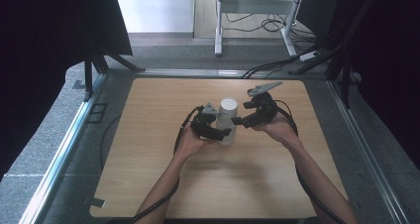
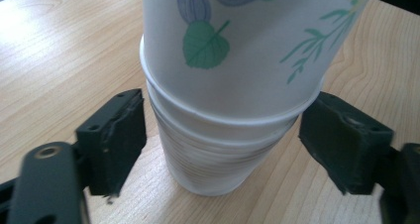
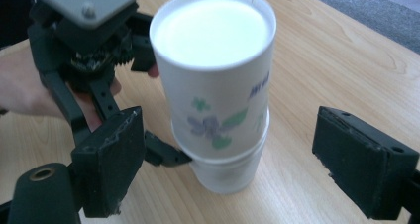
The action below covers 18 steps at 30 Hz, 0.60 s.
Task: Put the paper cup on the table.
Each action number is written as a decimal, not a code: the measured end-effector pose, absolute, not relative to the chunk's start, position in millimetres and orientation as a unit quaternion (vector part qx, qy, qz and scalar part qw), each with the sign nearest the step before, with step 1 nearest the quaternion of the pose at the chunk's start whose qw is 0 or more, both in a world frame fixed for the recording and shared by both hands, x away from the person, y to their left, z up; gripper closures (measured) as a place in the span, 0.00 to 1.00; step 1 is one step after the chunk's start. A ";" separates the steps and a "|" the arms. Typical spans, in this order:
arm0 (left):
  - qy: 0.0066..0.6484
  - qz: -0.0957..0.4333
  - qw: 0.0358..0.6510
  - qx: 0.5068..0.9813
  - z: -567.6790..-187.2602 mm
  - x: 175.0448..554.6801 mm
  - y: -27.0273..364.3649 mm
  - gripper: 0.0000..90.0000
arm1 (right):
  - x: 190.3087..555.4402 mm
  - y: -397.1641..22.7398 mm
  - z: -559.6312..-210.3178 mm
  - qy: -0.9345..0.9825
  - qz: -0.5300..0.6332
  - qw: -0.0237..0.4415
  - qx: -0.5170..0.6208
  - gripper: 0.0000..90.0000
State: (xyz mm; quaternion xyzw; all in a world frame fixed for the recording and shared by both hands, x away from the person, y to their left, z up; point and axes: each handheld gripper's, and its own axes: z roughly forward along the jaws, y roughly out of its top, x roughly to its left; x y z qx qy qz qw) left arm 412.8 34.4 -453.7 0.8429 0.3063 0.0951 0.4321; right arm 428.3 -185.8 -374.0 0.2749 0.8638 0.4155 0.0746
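Between left claw (image 2: 218, 149): nested cups (image 2: 223, 110)

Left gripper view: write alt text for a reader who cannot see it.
A stack of white paper cups with a flower print stands on a light wooden table, between the left gripper's two black jaws, which flank its lower cups without visibly pressing.

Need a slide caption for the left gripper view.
Open hand-held gripper straddles the lower cup of a nested paper-cup stack on a wooden table.
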 end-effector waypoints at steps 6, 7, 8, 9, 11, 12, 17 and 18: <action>0.307 0.097 0.430 0.843 -453.2 412.5 33.9 0.24 | 433.6 -176.8 -368.0 0.865 0.415 0.074 0.273 0.16; 0.306 0.098 0.430 0.844 -453.0 412.4 33.9 0.24 | 434.6 -175.4 -367.1 0.865 0.416 0.074 0.272 0.16; 0.306 0.099 0.428 0.844 -452.7 412.1 33.8 0.25 | 435.3 -174.1 -365.9 0.864 0.416 0.073 0.273 0.17; 0.305 0.101 0.427 0.845 -452.5 412.0 33.8 0.25 | 435.9 -172.6 -364.7 0.864 0.416 0.073 0.273 0.17; 0.303 0.103 0.425 0.846 -451.9 411.9 33.9 0.25 | 437.6 -169.8 -362.5 0.865 0.415 0.075 0.271 0.18; 0.303 0.104 0.423 0.848 -451.6 411.9 34.1 0.25 | 438.3 -168.2 -361.4 0.866 0.414 0.076 0.270 0.18; 0.302 0.105 0.420 0.849 -451.2 411.4 33.8 0.26 | 442.1 -161.9 -356.9 0.869 0.409 0.080 0.266 0.22; 0.301 0.105 0.419 0.850 -451.0 411.4 33.9 0.26 | 442.9 -160.9 -356.3 0.870 0.408 0.081 0.266 0.23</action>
